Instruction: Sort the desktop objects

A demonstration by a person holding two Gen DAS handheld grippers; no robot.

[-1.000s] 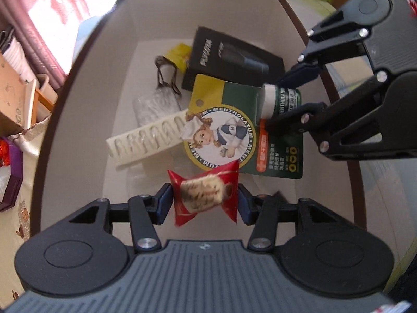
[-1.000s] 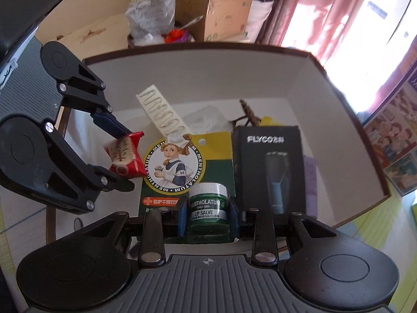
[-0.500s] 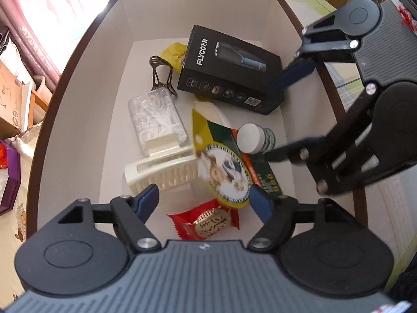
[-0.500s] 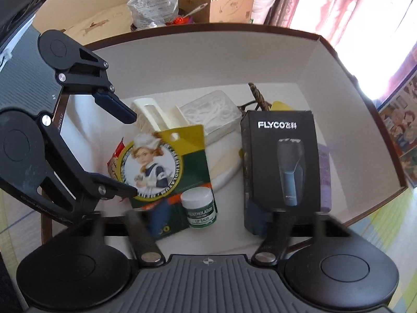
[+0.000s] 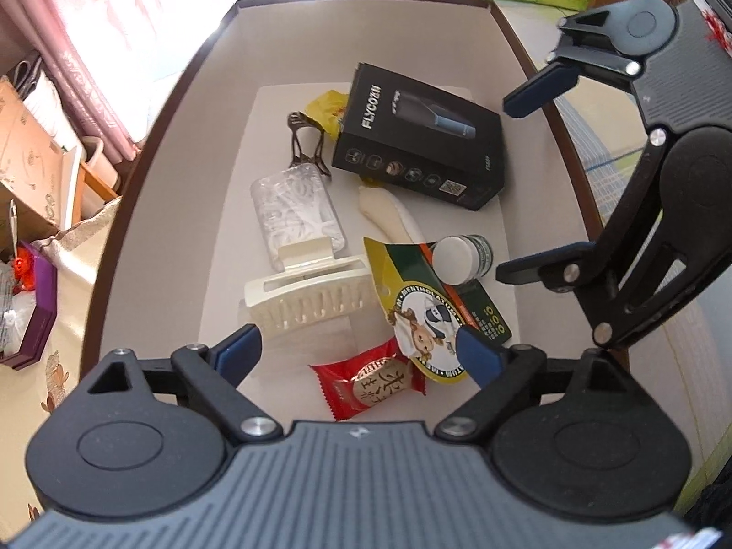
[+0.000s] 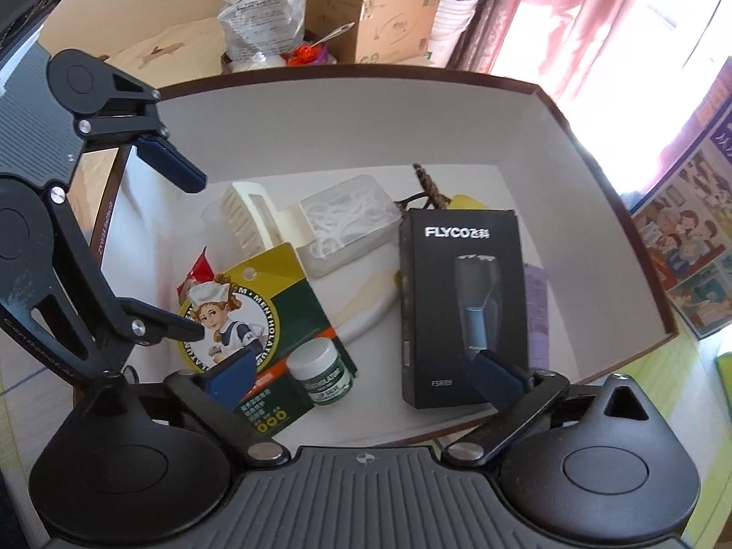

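Both grippers hang open and empty above a brown-rimmed box [image 5: 151,146] with a pale inside. My left gripper [image 5: 359,354] is over a red snack packet [image 5: 368,384] on the box floor. My right gripper [image 6: 366,373] is over a green Mentholatum lip salve card [image 6: 256,315] with its small jar [image 6: 322,373]. The card [image 5: 434,315] lies partly over the red packet [image 6: 194,270]. The right gripper also shows in the left wrist view [image 5: 526,183], and the left one in the right wrist view [image 6: 194,254].
The box also holds a black FLYCO shaver box [image 5: 421,137], a clear case of floss picks [image 5: 297,210], a cream plastic holder [image 5: 306,302], a brown hair clip [image 5: 306,142] and a yellow packet [image 5: 327,107]. Cartons [image 6: 398,4] and bags stand outside it.
Both grippers have opened and drawn back upward. The red packet dropped from the left one and the lip salve card from the right one; both now lie in the box.
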